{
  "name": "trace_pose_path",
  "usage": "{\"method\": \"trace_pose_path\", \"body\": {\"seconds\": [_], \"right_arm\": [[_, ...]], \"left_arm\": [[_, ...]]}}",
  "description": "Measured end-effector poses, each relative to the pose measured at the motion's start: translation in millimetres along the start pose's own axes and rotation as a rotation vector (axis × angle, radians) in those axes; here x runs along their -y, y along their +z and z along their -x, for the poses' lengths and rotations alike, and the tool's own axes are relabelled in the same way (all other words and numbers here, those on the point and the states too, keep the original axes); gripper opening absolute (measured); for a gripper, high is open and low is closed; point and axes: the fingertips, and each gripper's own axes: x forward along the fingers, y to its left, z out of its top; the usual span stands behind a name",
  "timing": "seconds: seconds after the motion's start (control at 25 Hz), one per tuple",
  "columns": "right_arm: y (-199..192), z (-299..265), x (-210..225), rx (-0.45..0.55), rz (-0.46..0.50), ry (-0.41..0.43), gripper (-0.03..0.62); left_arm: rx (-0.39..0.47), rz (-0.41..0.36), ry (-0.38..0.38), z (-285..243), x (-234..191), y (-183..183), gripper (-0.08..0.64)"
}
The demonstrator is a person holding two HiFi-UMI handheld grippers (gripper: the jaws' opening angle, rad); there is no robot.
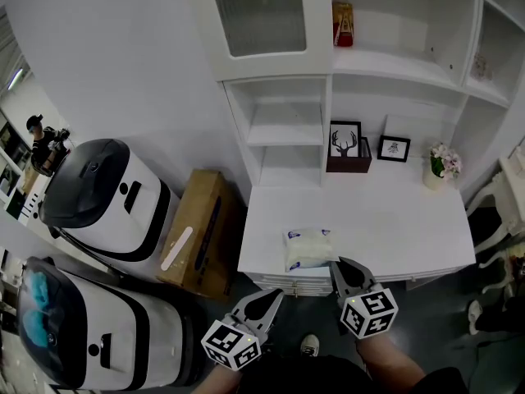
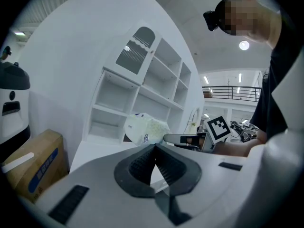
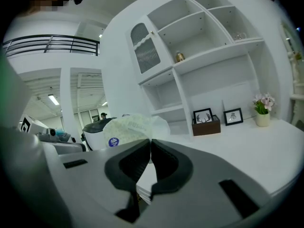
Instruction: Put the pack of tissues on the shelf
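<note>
Left gripper (image 1: 276, 295) and right gripper (image 1: 337, 264): jaws together, empty (no grab yet); pack of tissues (image 1: 308, 248) lies near, within reach.

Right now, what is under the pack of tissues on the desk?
The pack of tissues lies on the white desk top, near its front edge. The patch directly beneath is covered by it.
</note>
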Motion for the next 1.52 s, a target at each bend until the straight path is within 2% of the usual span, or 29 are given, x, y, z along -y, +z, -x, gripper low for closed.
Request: {"method": "trace_pose_path", "body": {"seconds": [0.56, 1.52], "right_arm": [[5, -34, -15, 0.01, -0.031, -0.099, 0.008], [9, -78, -61, 0.034, -0.039, -0.215, 0.008]], "left_arm": [[-0.021, 0.001, -0.078, 5, -50, 19, 0.003], [-0.034, -0.015, -0.199, 30, -119, 42, 0.003]]}}
